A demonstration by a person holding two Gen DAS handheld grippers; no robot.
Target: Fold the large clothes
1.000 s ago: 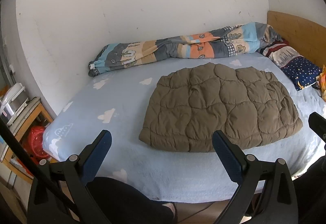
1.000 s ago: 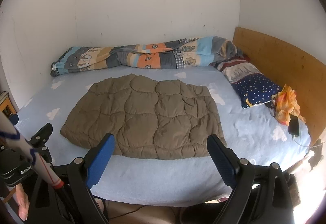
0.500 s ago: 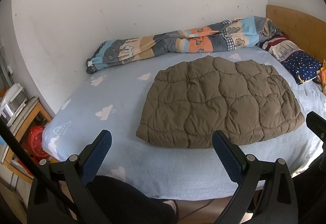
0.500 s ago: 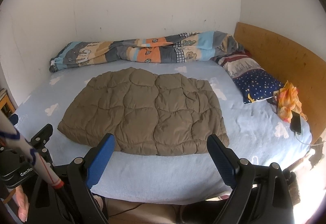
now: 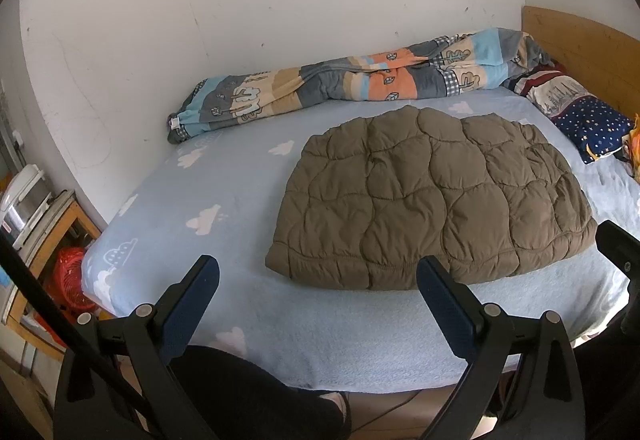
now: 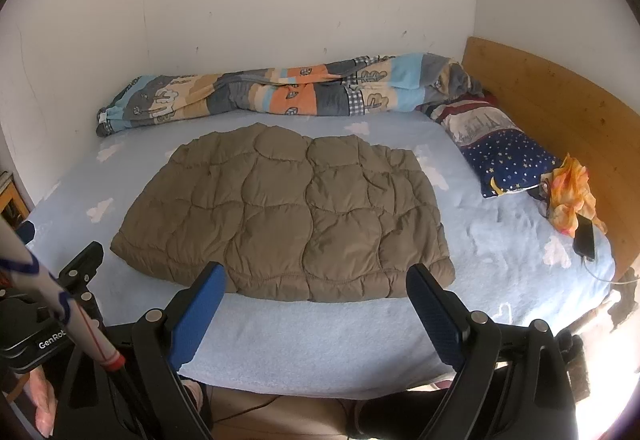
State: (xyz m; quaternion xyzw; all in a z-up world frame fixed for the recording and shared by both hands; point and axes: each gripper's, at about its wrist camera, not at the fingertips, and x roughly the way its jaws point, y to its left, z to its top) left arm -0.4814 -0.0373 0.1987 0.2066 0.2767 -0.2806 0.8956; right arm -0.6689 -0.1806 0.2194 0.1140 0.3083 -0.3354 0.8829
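- A home bedroom: a bed [image 6: 320,340] with a cloud-print blue sheet lies straight ahead of both grippers.
- A wooden headboard [image 6: 560,112] and star-print pillow [image 6: 508,160] sit ahead to the right.
- A rolled patchwork quilt [image 5: 340,84] lies along the far wall.

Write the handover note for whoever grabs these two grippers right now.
Left gripper: open, empty, short of the bed's near edge.
Right gripper: open, empty, likewise hanging before the bed.
Brown quilted jacket: flat on the blue cloud sheet, hem toward you, no sleeves showing.
Rolled patterned duvet lies along the wall, pillow and phone by the headboard.
Done: jacket laid out.
Left: grasp it and fold it.
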